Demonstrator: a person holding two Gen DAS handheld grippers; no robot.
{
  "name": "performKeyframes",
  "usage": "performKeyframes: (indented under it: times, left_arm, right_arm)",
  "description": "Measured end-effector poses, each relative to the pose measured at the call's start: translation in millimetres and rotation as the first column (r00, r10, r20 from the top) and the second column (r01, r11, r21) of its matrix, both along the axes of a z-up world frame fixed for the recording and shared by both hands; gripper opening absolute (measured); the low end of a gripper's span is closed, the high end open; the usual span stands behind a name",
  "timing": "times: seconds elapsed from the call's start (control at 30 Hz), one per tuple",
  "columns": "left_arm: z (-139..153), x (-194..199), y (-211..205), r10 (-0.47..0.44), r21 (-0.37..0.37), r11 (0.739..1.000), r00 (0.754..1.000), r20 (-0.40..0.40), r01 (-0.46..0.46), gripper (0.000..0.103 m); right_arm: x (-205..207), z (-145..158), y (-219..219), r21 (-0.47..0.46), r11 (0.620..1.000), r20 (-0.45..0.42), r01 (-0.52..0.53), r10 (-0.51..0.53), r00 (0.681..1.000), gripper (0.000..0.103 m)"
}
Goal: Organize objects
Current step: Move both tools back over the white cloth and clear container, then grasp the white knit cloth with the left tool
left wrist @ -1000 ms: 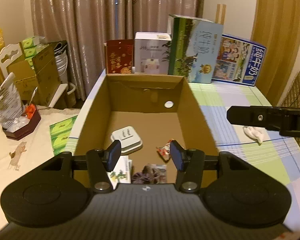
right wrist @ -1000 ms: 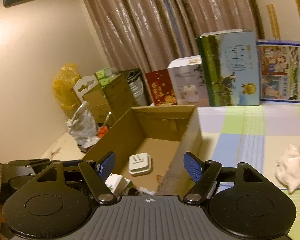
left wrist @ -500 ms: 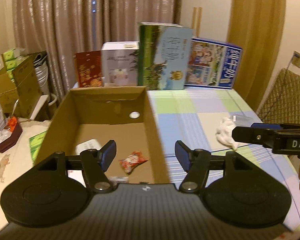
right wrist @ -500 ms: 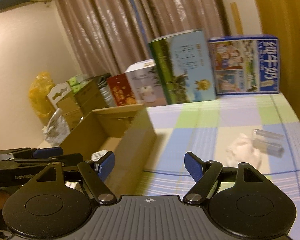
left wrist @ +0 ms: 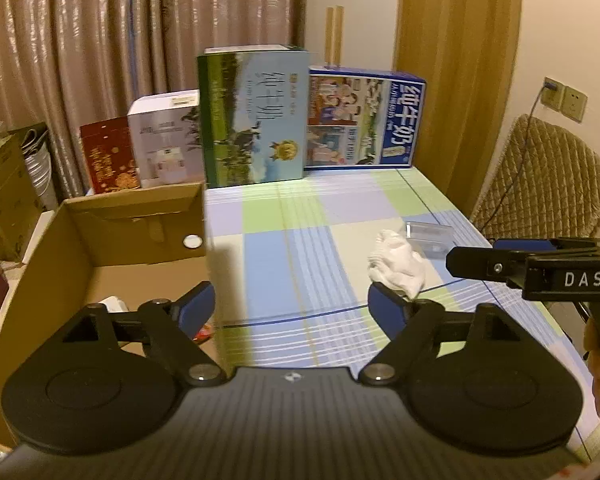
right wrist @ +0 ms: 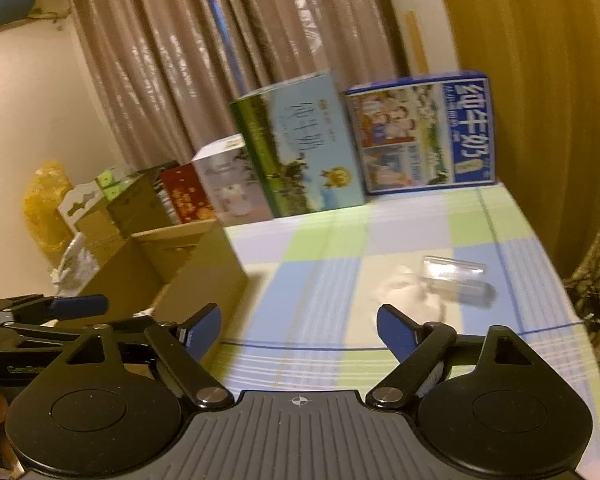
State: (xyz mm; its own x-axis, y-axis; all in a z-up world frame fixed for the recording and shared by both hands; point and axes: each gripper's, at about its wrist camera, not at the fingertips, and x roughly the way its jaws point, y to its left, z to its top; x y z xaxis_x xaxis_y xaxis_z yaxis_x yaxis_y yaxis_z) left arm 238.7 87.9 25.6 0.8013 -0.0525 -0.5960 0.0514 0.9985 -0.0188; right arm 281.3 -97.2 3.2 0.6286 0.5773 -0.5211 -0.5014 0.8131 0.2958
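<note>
We hold the left claw [left wrist: 291, 304] over the checked worktop [left wrist: 300, 216], its 2 blue-padded fingers [left wrist: 194, 308] spread wide with nothing between them. Our right claw [right wrist: 299, 328] hangs over the same cloth, also spread wide and empty; in the left wrist view it enters from the right edge as a dark bar [left wrist: 540, 268].

The white crumpled cloth [left wrist: 398, 262] lies on the worktop ahead and to the right of the left claw, on a pale square of the check. It is a soft lump with no clear direction, slightly longer from its far top to its near right end. Just beside it, on the far right side, lies the clear plastic case [left wrist: 430, 236], flat, with its long axis running left to right across the worktop and its right end a little nearer to us. In the right wrist view the case [right wrist: 456, 280] and cloth [right wrist: 412, 292] are blurred, so we cannot tell whether they touch.

The open cardboard box [left wrist: 140, 216] stands at the left of the worktop. At the far edge 4 printed cartons stand upright in a row, among them the green milk carton [left wrist: 256, 120] and the blue milk carton [left wrist: 364, 120].
</note>
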Motion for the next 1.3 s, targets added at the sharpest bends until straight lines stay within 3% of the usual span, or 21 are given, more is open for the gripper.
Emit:
performKeyframes:
  times: [0.2, 0.3, 0.47, 0.87, 1.1, 1.3]
  left_arm:
    - [-3.9, 6.7, -21.1, -0.042, -0.001, 0.999, 0.999, 0.0, 0.042, 0.091]
    - [-6.5, 10.2, -32.2, -0.063, 0.002, 0.998, 0.998, -0.001, 0.063, 0.096]
    - [-10.8, 18.3, -50.4, -0.092, 0.002, 0.996, 0.996, -0.001, 0.092, 0.102]
    - [-30.8, 44.9, -93.2, -0.162, 0.051, 0.985, 0.986, -0.035, 0.164, 0.102]
    - [-50.1, 60.4, -110.4, -0.19, 0.086, 0.977, 0.98, -0.067, 0.195, 0.102]
    - [-62.9, 73.1, -117.0, -0.189, 0.08, 0.977, 0.978, -0.087, 0.196, 0.102]
  right_arm:
    - [6.5, -7.0, -26.1, -0.073, 0.994, 0.025, 0.084, -0.082, 0.996, 0.101]
    - [12.9, -13.7, -36.9, -0.123, 0.985, 0.031, 0.119, -0.116, 0.993, 0.101]
    - [25.0, -20.8, -56.2, -0.131, 0.98, 0.01, 0.153, -0.153, 0.988, 0.101]
    - [53.0, -34.0, -86.6, -0.161, 0.972, 0.002, 0.17, -0.172, 0.985, 0.101]
    - [69.5, -42.5, -101.9, -0.134, 0.967, -0.048, 0.215, -0.223, 0.974, 0.101]
    - [74.2, -47.1, -104.1, -0.138, 0.967, -0.054, 0.215, -0.224, 0.973, 0.101]
